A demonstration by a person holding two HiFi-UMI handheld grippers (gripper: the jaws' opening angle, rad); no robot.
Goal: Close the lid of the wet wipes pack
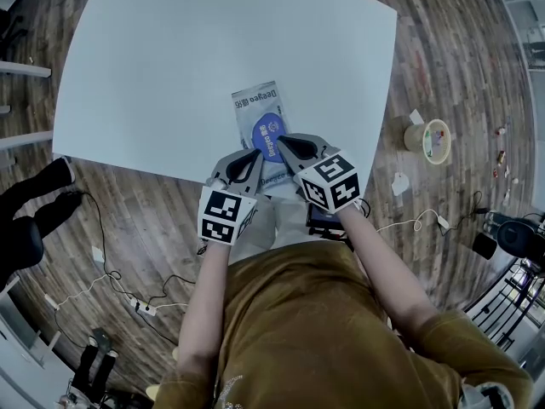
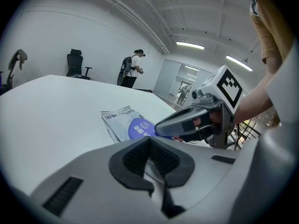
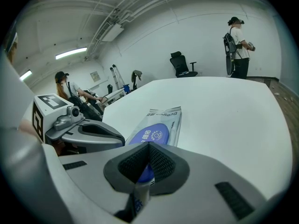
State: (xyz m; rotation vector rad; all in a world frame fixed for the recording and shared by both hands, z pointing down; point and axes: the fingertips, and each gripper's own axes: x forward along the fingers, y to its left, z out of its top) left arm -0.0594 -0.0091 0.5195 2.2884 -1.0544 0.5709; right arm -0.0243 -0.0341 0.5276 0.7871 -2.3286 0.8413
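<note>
White table (image 1: 153, 66): wet wipes pack (image 1: 255, 105) lying flat near the front edge
Blue lid (image 1: 266, 129): right gripper (image 1: 281, 142) tip right over it, jaws pinched together
Left gripper (image 1: 256, 154): closed too, empty, just beside; forearms angle inward

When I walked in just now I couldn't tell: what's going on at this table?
A person holds a gripper in each hand over a wet wipes pack that lies flat on the white table. Both have their fingers shut. The right gripper has its tip on the blue lid, and the left gripper is close beside it. The lid looks flat, but whether it is sealed can't be told.
</note>
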